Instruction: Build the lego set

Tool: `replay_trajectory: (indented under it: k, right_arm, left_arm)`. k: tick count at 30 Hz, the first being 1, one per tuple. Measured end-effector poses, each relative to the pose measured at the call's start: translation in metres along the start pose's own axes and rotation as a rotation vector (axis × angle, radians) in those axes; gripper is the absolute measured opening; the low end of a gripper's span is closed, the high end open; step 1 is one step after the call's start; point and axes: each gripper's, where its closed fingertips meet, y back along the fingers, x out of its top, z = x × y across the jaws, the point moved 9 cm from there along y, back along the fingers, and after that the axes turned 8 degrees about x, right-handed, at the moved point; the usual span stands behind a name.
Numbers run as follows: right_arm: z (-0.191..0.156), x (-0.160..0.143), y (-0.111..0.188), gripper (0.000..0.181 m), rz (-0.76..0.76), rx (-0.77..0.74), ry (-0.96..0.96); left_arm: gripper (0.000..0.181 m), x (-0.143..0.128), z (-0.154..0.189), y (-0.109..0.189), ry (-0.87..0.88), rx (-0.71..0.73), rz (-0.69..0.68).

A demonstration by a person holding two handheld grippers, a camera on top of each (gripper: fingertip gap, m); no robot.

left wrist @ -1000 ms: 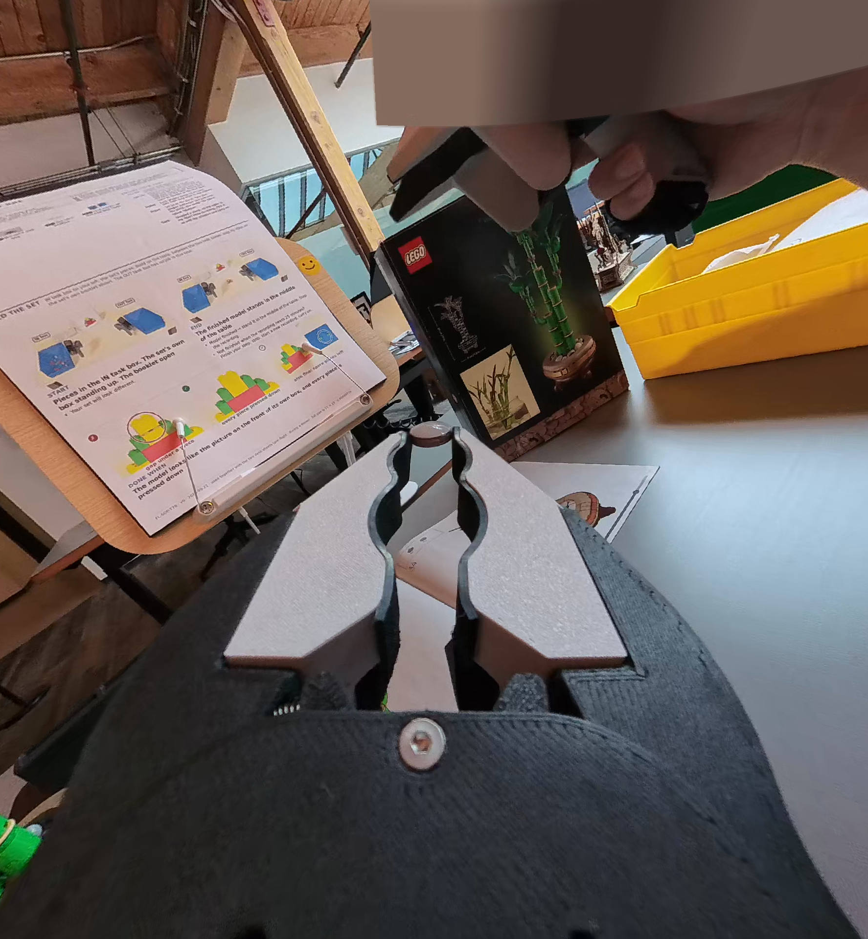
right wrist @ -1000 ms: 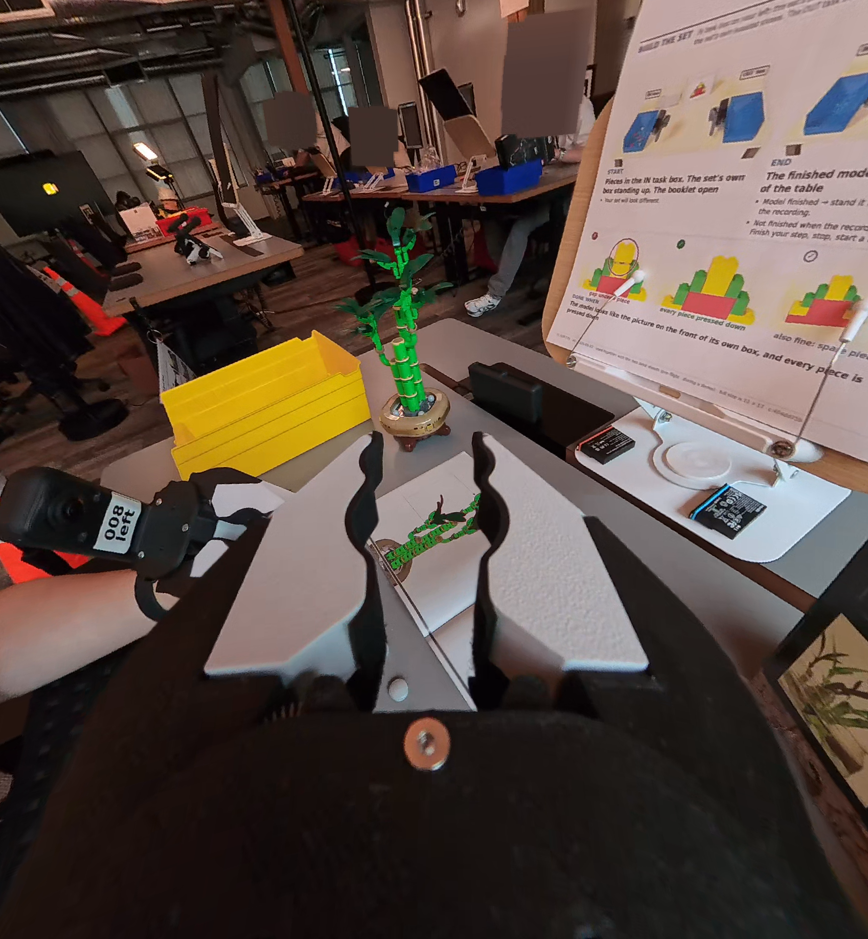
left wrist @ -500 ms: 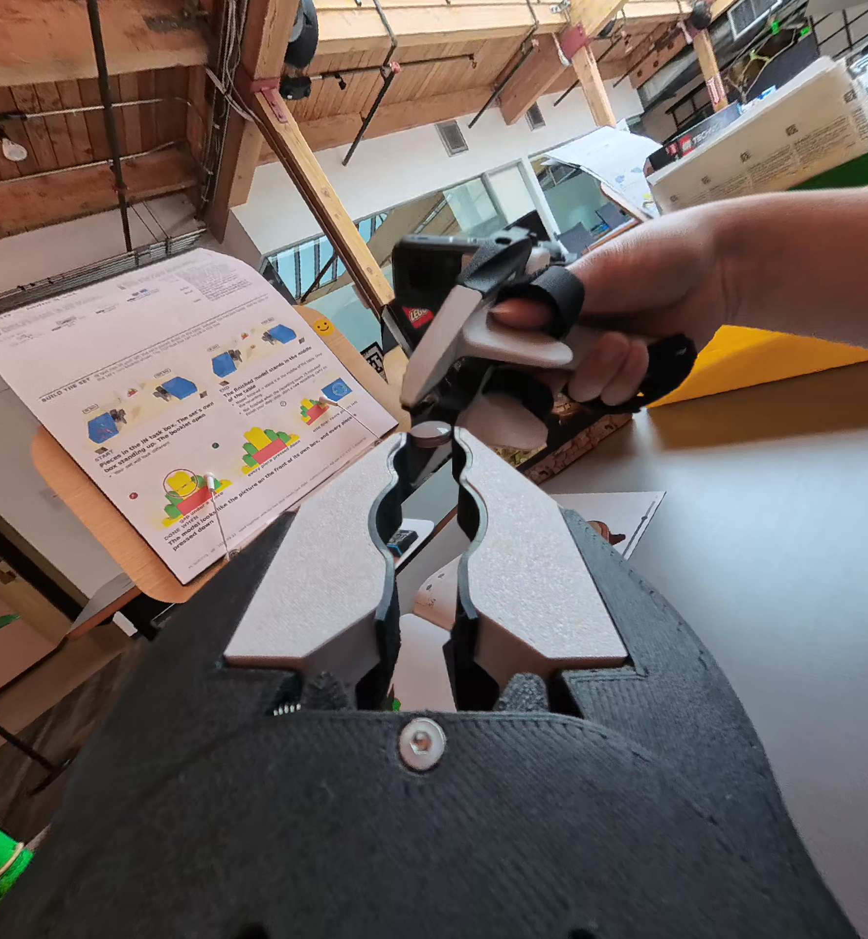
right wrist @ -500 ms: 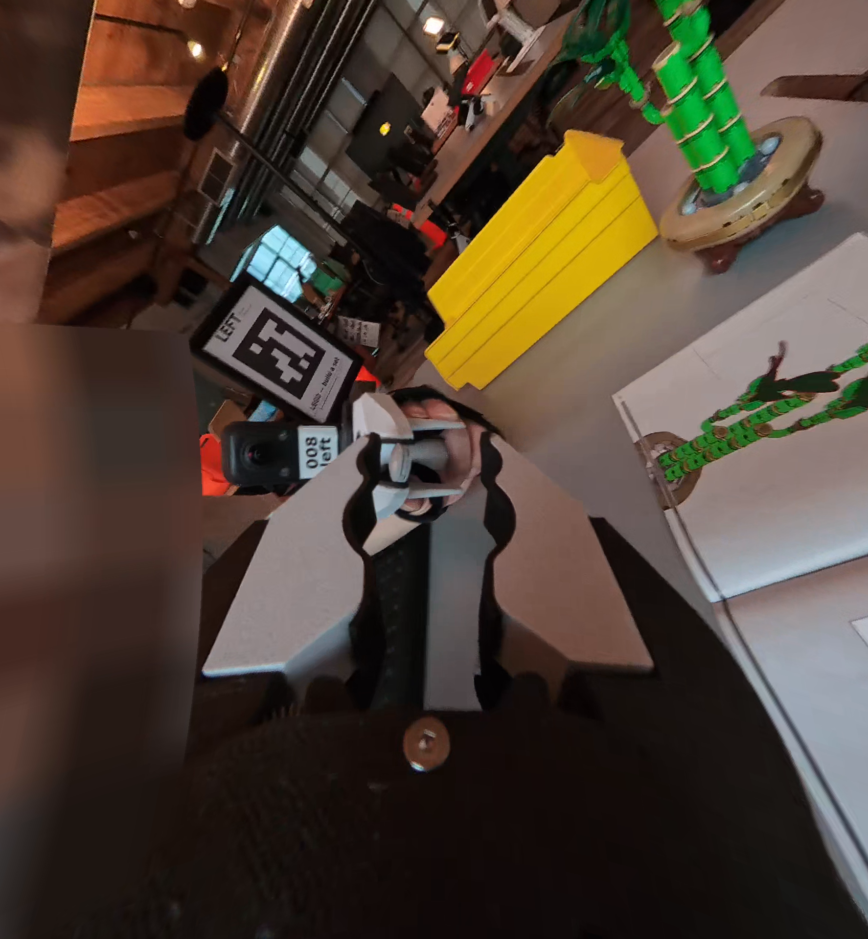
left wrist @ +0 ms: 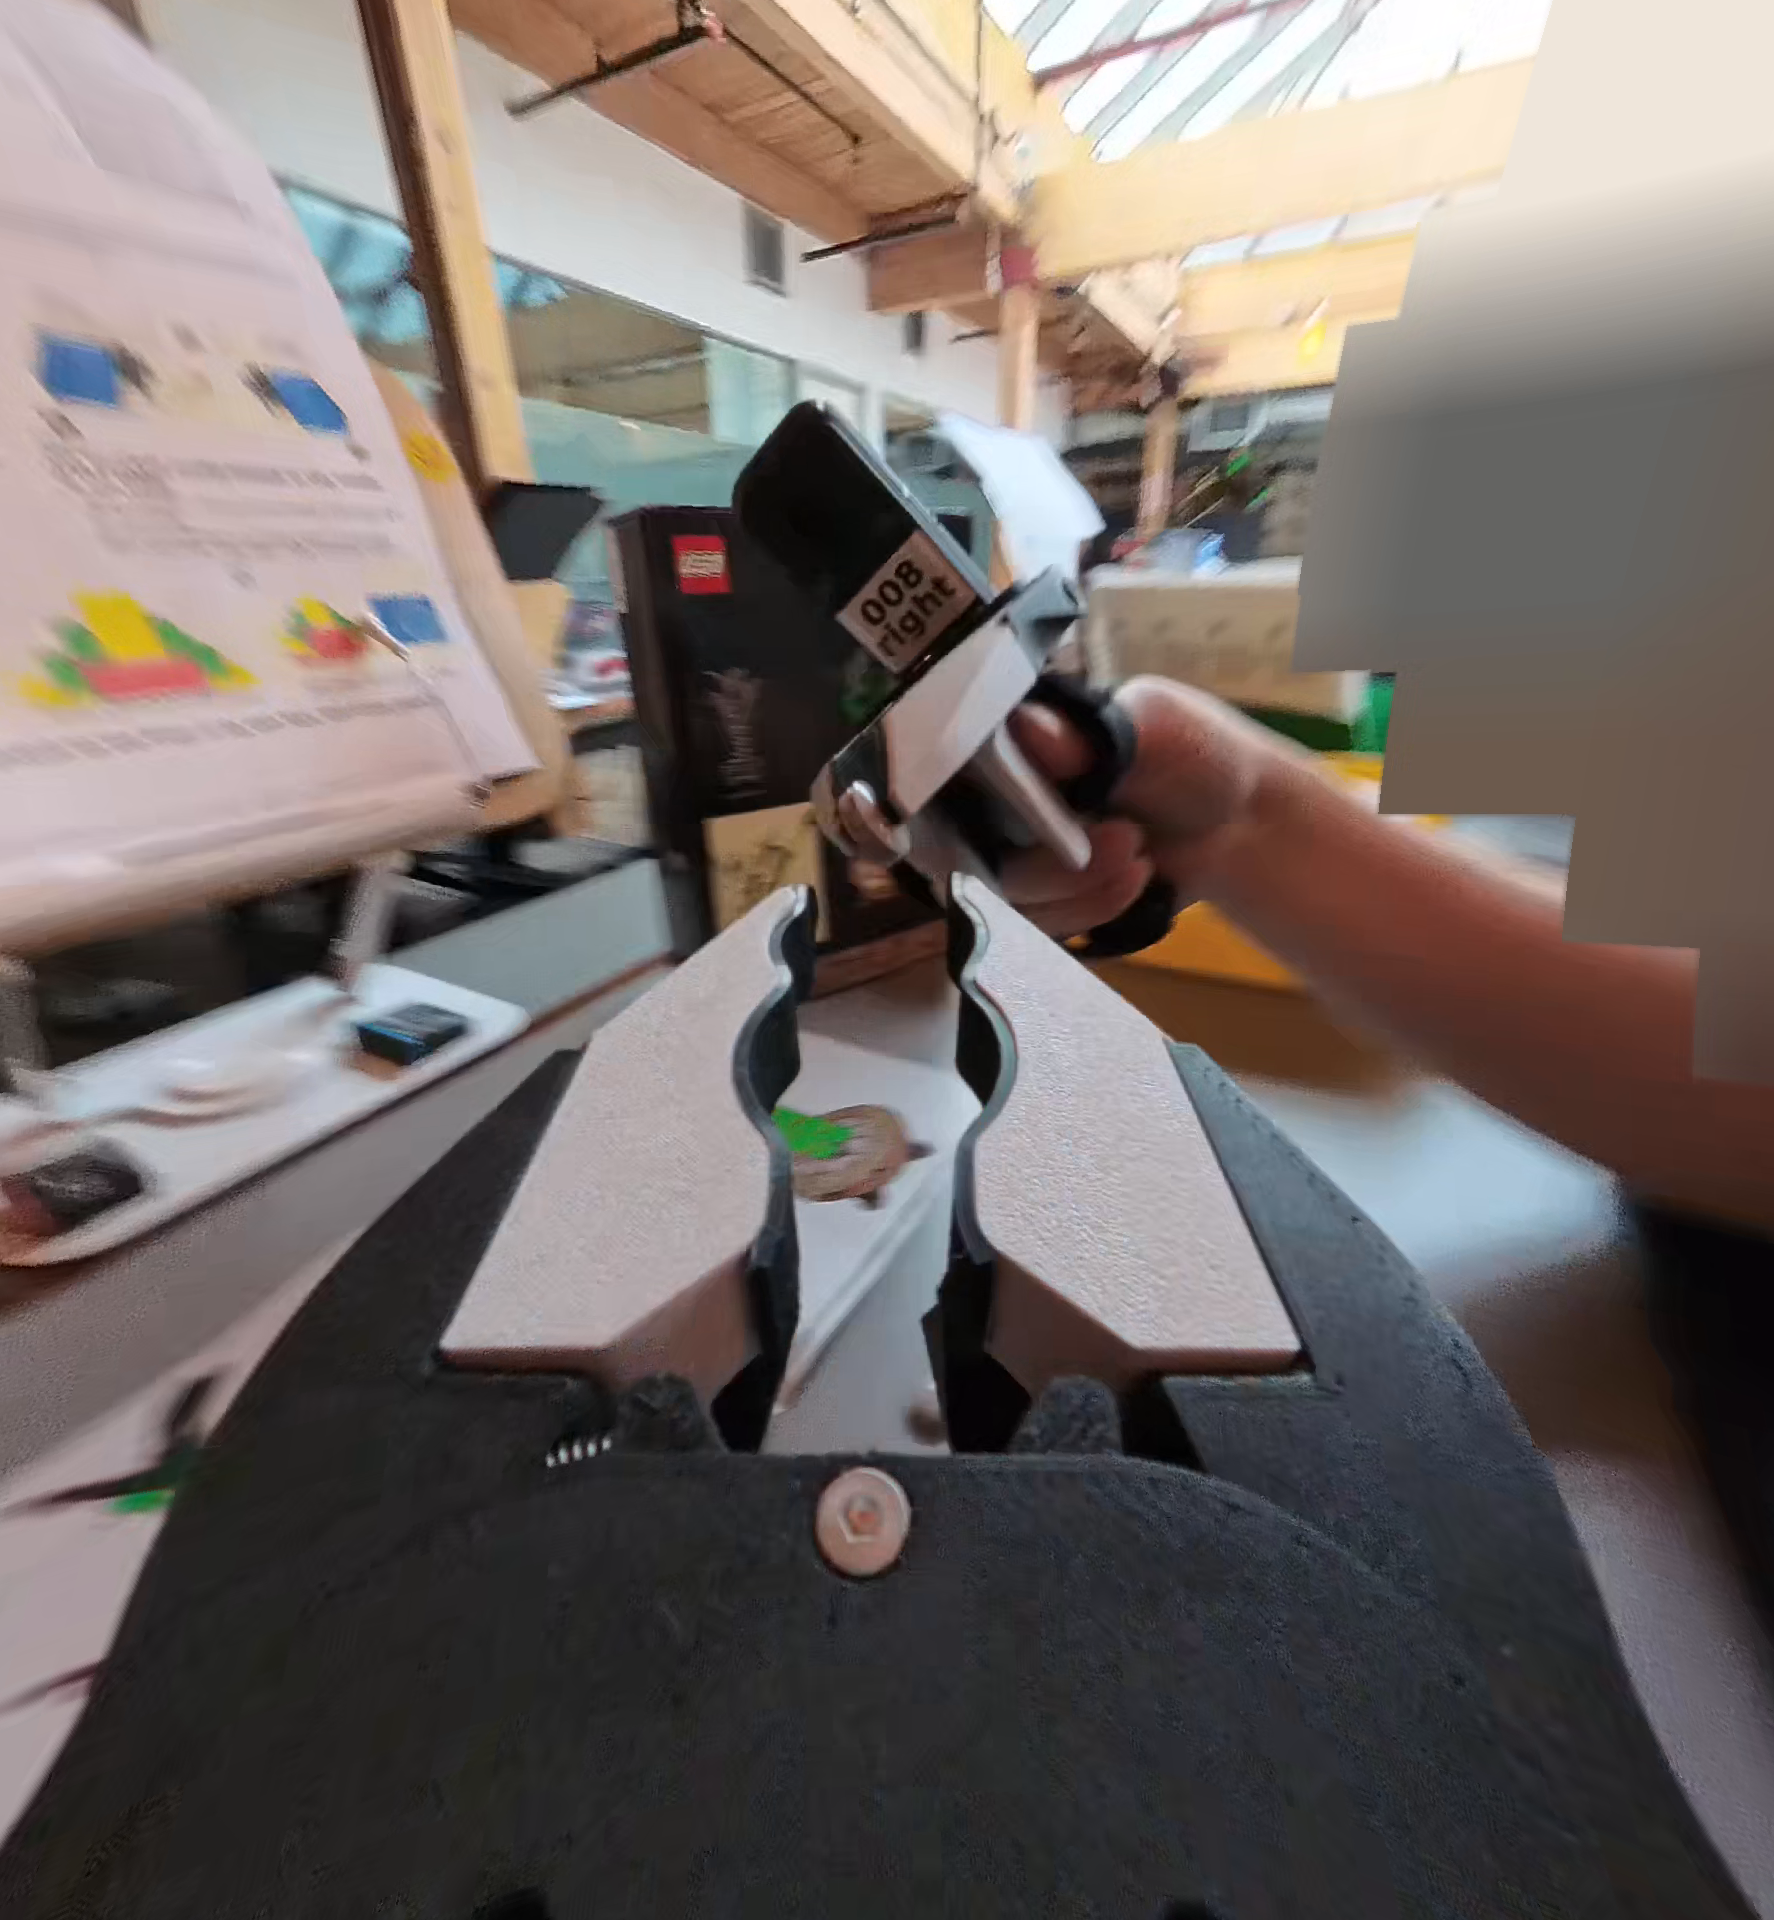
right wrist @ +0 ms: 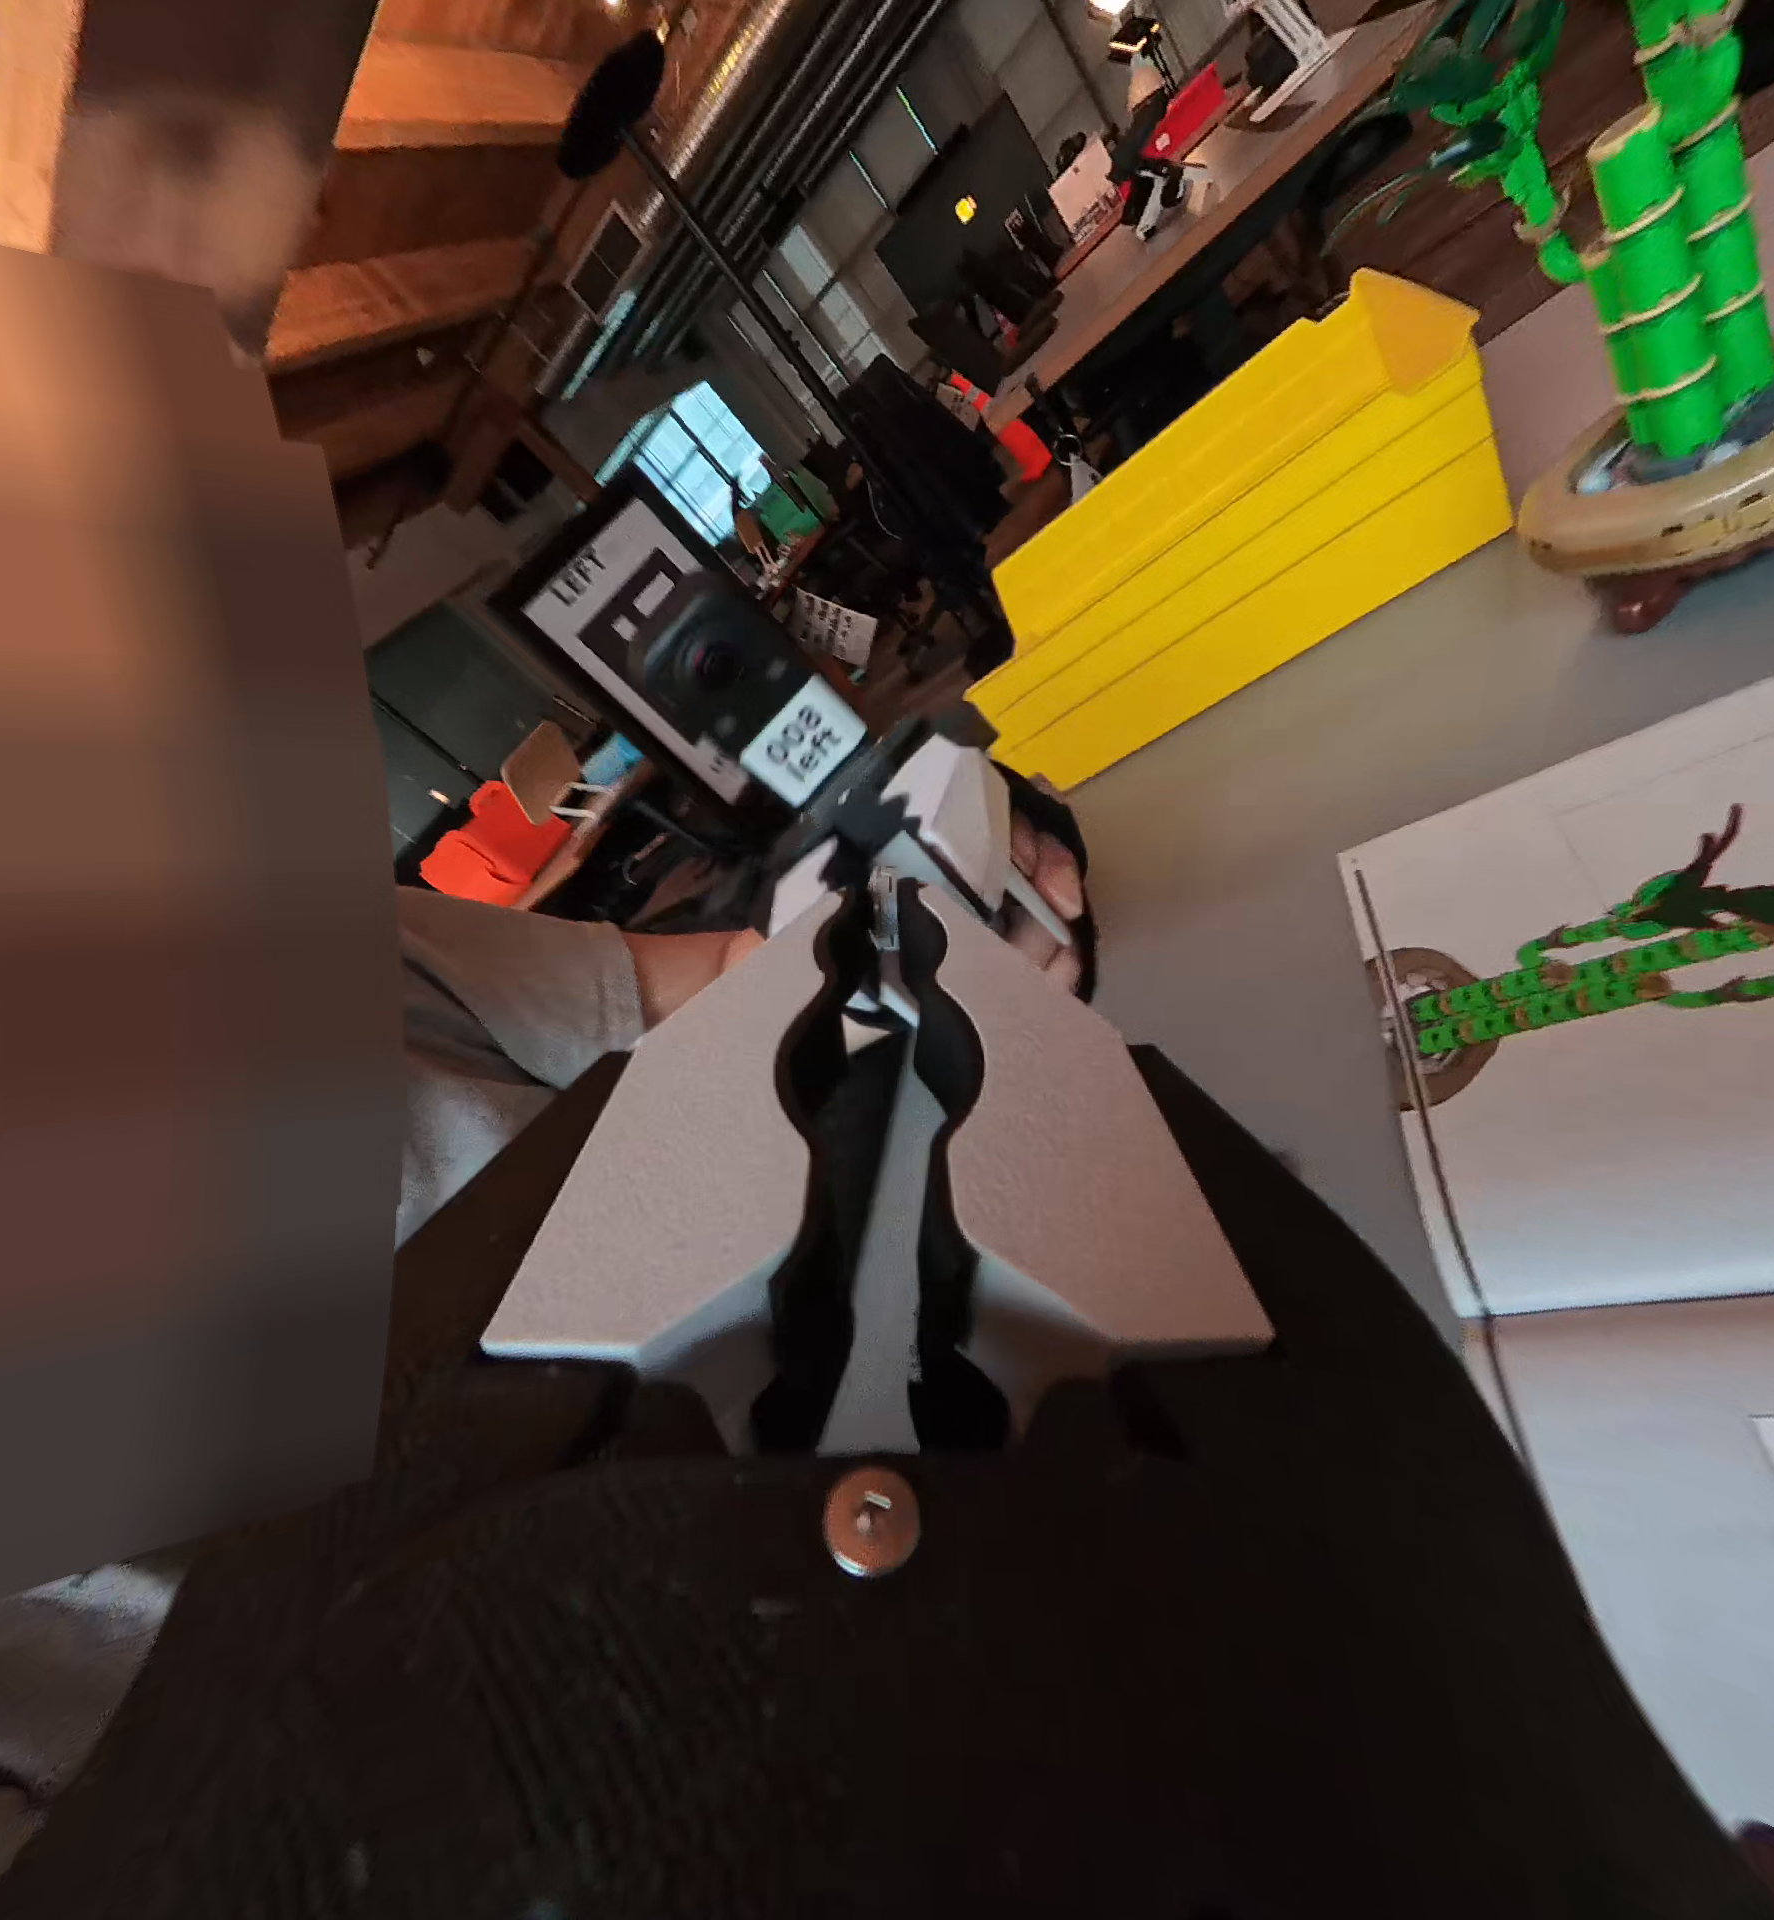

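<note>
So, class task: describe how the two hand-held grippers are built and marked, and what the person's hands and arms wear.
Each gripper, left and right, has two pale grey flat fingers with wavy black inner edges, on a rough black body with one silver screw. A black camera with a white label sits on top. A black strap crosses the hand; a grey sleeve shows.

- open-plan workshop or lab: timber beams (left wrist: 758,114), exposed ducts (right wrist: 717,197)
- rows of worktables (right wrist: 1153,301), black chairs (right wrist: 924,457)
- yellow bins (right wrist: 1247,582), instruction sheet (left wrist: 156,520) on stand
</note>
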Motion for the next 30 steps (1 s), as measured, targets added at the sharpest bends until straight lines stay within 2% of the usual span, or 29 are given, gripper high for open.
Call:
replay_trajectory:
  k: [1, 3, 5, 7, 11, 20, 24, 27, 30]
  right_arm:
    - [-0.001, 0.0, -0.001, 0.005, -0.015, -0.012, 0.034]
    - [-0.008, 0.001, -0.005, 0.005, -0.032, 0.027, 0.112]
    - [-0.011, 0.002, -0.008, 0.005, -0.026, 0.005, 0.198]
    - [-0.015, 0.001, -0.011, 0.005, -0.028, 0.005, 0.275]
    - [-0.018, 0.001, -0.013, 0.005, -0.02, -0.001, 0.357]
    - [-0.009, -0.001, -0.014, 0.005, 0.021, 0.055, 0.214]
    - [-0.01, 0.0, -0.01, 0.006, 0.004, 0.052, 0.161]
    - [-0.011, 0.005, 0.001, 0.02, 0.032, 0.003, 0.141]
    - [-0.01, 0.008, 0.016, 0.024, 0.025, -0.148, 0.188]
  left_arm:
    - [0.027, 0.001, -0.005, 0.0, 0.117, -0.05, 0.003]
    - [0.03, 0.004, -0.014, 0.001, 0.286, -0.103, 0.036]
    - [0.016, 0.007, -0.016, 0.005, 0.351, -0.181, 0.08]
    - [0.011, 0.011, -0.015, 0.008, 0.343, -0.227, 0.117]
    - [0.006, 0.011, -0.01, 0.008, 0.261, -0.234, 0.101]
    - [0.002, 0.01, -0.01, 0.009, 0.225, -0.186, 0.106]
    - [0.002, 0.011, -0.011, 0.007, 0.275, -0.226, 0.063]
    - [0.002, 0.009, -0.012, 0.006, 0.29, -0.227, 0.054]
    - [0.002, 0.007, -0.012, 0.005, 0.302, -0.243, 0.021]
